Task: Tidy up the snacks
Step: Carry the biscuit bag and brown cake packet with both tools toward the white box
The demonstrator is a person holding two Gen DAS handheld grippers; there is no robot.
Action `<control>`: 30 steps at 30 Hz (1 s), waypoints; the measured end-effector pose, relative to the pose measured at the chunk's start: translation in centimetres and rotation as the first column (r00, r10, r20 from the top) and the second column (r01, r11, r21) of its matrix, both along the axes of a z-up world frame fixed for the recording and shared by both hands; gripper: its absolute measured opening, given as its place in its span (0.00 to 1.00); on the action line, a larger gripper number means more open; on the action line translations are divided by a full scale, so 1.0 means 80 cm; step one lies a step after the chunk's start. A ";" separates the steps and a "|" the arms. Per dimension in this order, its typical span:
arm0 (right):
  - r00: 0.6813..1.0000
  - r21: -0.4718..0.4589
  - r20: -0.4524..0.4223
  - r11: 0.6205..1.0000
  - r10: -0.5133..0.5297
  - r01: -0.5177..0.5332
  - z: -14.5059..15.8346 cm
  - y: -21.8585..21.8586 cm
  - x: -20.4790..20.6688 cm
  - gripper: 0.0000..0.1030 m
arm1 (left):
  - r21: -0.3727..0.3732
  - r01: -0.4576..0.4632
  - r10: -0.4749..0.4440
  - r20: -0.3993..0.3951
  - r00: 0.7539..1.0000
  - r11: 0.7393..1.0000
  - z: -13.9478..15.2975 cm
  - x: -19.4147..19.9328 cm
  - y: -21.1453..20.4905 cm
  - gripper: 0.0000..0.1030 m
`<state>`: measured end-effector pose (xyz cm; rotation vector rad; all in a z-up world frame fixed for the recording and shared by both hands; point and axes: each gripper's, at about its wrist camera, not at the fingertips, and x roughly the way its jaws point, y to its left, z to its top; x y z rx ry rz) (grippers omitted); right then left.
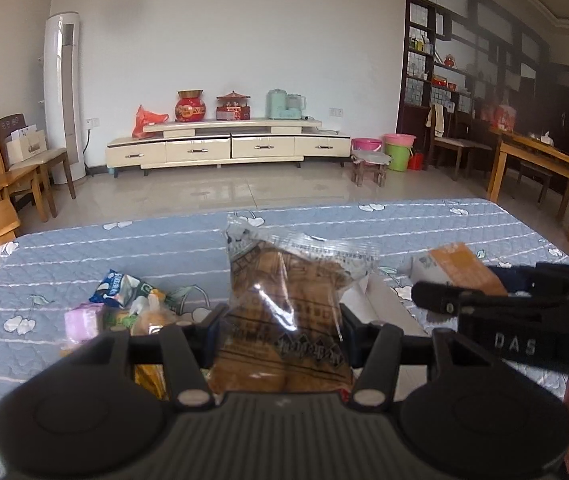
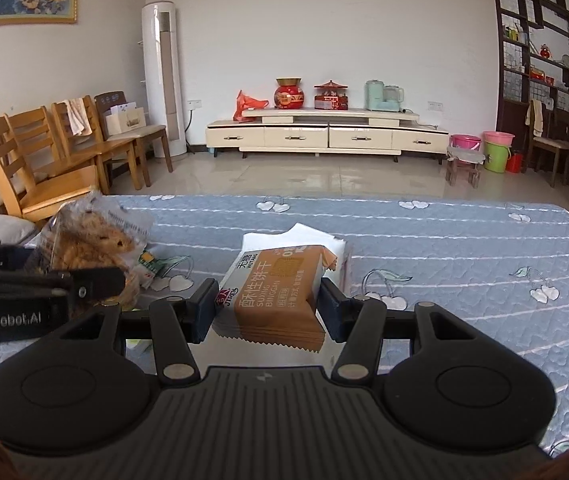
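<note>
My left gripper (image 1: 280,332) is shut on a clear bag of brown pastries (image 1: 284,300) and holds it upright above the bed. My right gripper (image 2: 270,308) is shut on an orange and white biscuit packet (image 2: 280,292) and holds it above a white box (image 2: 296,236). In the left wrist view the right gripper (image 1: 484,304) comes in from the right with the biscuit packet (image 1: 460,264), beside the white box (image 1: 380,300). In the right wrist view the left gripper (image 2: 84,288) holds the pastry bag (image 2: 92,244) at the left. Several loose snacks (image 1: 124,304) lie on the blue quilt (image 1: 84,248).
The quilted bed (image 2: 464,248) fills the foreground. Wooden chairs (image 2: 52,160) stand at the left, a cream TV cabinet (image 2: 324,136) at the far wall, a small stool and plastic buckets (image 2: 480,152) at the right, and a wooden table (image 1: 544,160) at the far right.
</note>
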<state>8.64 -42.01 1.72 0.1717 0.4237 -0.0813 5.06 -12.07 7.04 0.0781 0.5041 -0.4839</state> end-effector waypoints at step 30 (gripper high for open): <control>1.000 0.018 -0.015 1.000 -0.020 0.020 -0.001 -0.005 0.034 0.64 | 0.071 -0.022 0.025 -0.048 0.999 0.997 -0.013 0.042 -0.062 0.53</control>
